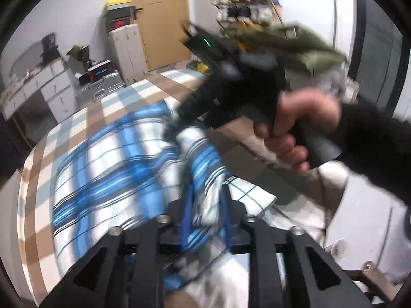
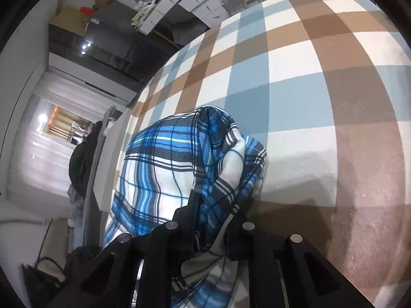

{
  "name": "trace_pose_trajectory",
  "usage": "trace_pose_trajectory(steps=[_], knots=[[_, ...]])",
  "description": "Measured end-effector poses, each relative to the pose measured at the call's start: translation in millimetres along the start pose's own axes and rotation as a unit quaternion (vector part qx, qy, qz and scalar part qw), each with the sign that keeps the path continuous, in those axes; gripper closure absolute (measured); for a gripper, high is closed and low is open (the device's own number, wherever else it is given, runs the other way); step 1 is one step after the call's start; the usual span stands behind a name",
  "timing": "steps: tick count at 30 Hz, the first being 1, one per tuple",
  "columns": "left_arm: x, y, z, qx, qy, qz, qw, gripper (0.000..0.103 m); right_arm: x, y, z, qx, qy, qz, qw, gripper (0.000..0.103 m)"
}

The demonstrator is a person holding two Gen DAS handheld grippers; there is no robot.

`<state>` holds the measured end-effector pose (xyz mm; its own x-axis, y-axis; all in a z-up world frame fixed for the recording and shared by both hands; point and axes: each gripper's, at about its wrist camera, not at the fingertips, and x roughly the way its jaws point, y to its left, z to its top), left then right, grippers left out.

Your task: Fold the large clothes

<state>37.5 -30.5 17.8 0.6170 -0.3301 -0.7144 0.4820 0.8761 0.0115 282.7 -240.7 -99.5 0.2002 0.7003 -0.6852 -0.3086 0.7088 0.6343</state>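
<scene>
Right gripper (image 2: 218, 220) clamps plaid shirt (image 2: 159, 169) | left gripper (image 1: 205, 213) jaws' grip blurred, unclear

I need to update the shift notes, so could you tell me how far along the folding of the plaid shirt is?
Done: the blue plaid shirt is on the checked bedspread, partly doubled over. In hand: both tools grip it, the right tool and the left tool each pinching a bunch of cloth. Left: it is still rumpled, so flattening and the final folds remain.

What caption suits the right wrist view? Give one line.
Right tool grips a blue plaid garment bunched over a checked bedspread.
</scene>
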Motion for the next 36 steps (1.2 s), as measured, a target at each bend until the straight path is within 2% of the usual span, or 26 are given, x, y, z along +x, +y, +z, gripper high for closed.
trace_pose_trajectory(steps=[2, 3, 7, 11, 14, 17, 21, 25, 26, 28, 30, 33, 35, 36], knots=[[-15.2, 16.7, -0.7, -0.026, -0.016, 0.046, 0.9985, 0.037, 2.9, 3.8, -2.2, -0.017, -0.005, -0.017, 1.0, 0.083], [-19.0, 26.2, -1.1, -0.038, -0.017, 0.075, 0.9963, 0.036, 12.6, 6.0, -2.2, -0.022, -0.008, -0.022, 0.999, 0.083], [-5.7, 55.3, -15.4, -0.09, 0.014, 0.111, 0.9897, 0.036, 0.0, 26.2, -13.7, -0.063, -0.027, -0.088, 0.994, 0.08], [18.9, 65.1, -33.6, -0.123, 0.034, 0.139, 0.982, 0.036, -23.0, 65.8, -35.8, -0.138, -0.063, -0.157, 0.976, 0.08], [34.8, 65.6, -51.5, -0.142, 0.053, 0.128, 0.9802, 0.036, -32.1, 96.7, -54.3, -0.178, -0.073, -0.193, 0.962, 0.079], [31.9, 56.5, -54.1, -0.129, 0.041, 0.132, 0.9819, 0.036, -40.3, 103.3, -60.8, -0.174, -0.079, -0.222, 0.956, 0.08], [33.7, 58.4, -56.3, -0.134, 0.037, 0.117, 0.9834, 0.036, -50.9, 103.3, -59.4, -0.169, -0.1, -0.261, 0.945, 0.08], [42.1, 63.2, -57.5, -0.126, 0.032, 0.113, 0.9851, 0.036, -79.8, 117.2, -60.4, -0.151, -0.152, -0.24, 0.947, 0.08], [42.9, 64.4, -57.7, -0.129, 0.03, 0.11, 0.9851, 0.036, -84.1, 125.2, -63.5, -0.157, -0.157, -0.216, 0.951, 0.079], [47.5, 70.4, -58.0, -0.135, 0.029, 0.1, 0.9854, 0.036, -77.5, 138.2, -71.6, -0.171, -0.138, -0.176, 0.959, 0.079], [47.7, 74.7, -57.5, -0.139, 0.029, 0.087, 0.9861, 0.036, -52.8, 141.7, -82.2, -0.17, -0.096, -0.158, 0.968, 0.074], [38.7, 79.5, -58.7, -0.15, 0.026, 0.07, 0.9858, 0.036, -20.0, 130.4, -95.6, -0.154, -0.049, -0.185, 0.969, 0.074], [27.5, 82.9, -61.8, -0.161, 0.015, 0.061, 0.985, 0.036, -16.0, 123.1, -105.4, -0.145, -0.047, -0.2, 0.968, 0.073], [23.8, 85.4, -64.3, -0.164, 0.012, 0.061, 0.9845, 0.036, -18.4, 120.3, -110.4, -0.137, -0.052, -0.195, 0.97, 0.069]])
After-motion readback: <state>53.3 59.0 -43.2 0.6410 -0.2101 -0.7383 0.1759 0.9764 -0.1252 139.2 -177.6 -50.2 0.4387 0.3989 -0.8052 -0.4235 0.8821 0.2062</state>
